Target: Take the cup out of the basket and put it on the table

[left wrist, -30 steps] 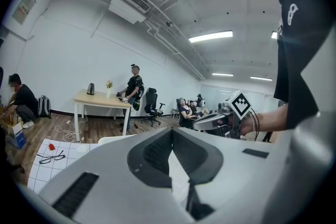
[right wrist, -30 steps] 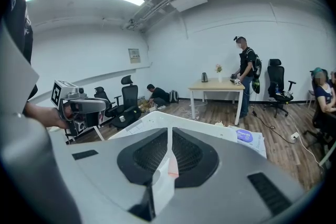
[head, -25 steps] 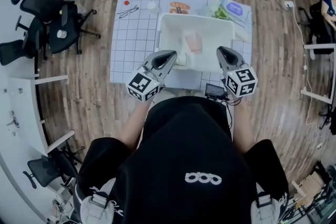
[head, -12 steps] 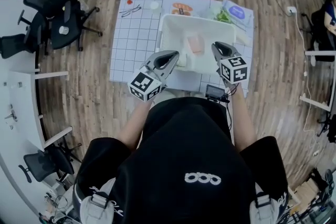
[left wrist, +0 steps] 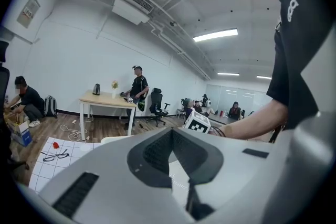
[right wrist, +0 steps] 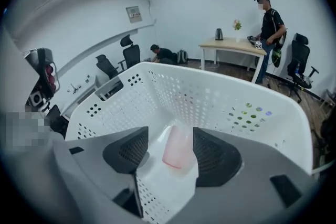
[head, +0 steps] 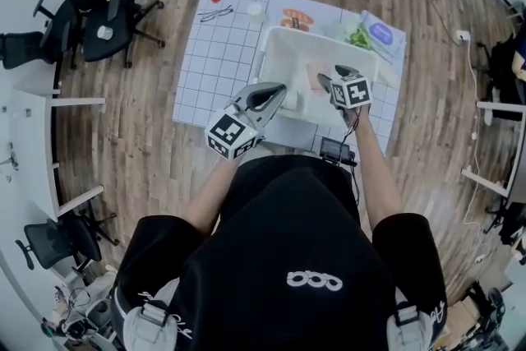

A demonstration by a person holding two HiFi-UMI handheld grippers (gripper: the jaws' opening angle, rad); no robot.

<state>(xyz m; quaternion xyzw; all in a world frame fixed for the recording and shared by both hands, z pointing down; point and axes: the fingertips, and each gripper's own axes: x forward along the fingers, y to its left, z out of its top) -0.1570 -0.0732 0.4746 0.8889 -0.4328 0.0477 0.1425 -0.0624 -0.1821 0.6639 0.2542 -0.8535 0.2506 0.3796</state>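
Note:
A pale pink translucent cup (right wrist: 177, 147) lies on its side on the floor of the white perforated basket (right wrist: 220, 97). My right gripper (right wrist: 169, 149) points steeply down into the basket, just above the cup. Its jaws have just been opening and stand apart; the cup shows in the gap, and the pads do not touch it. In the head view the right gripper (head: 331, 76) is over the basket (head: 279, 53) next to the cup (head: 314, 80). My left gripper (head: 279, 91) hovers at the basket's near left edge, its tips (left wrist: 171, 134) meeting with nothing held.
The basket sits on a white gridded mat (head: 215, 62). Glasses (head: 215, 12), food packets (head: 297, 16), greens (head: 358, 38) and a blue packet (head: 382, 33) lie along the far side. A small black device (head: 337, 150) is at the near edge. Office chairs (head: 99, 4) stand to the left.
My right gripper has moved forward and down into the basket, and its jaws have gone from shut to open. The left gripper has stayed where it was.

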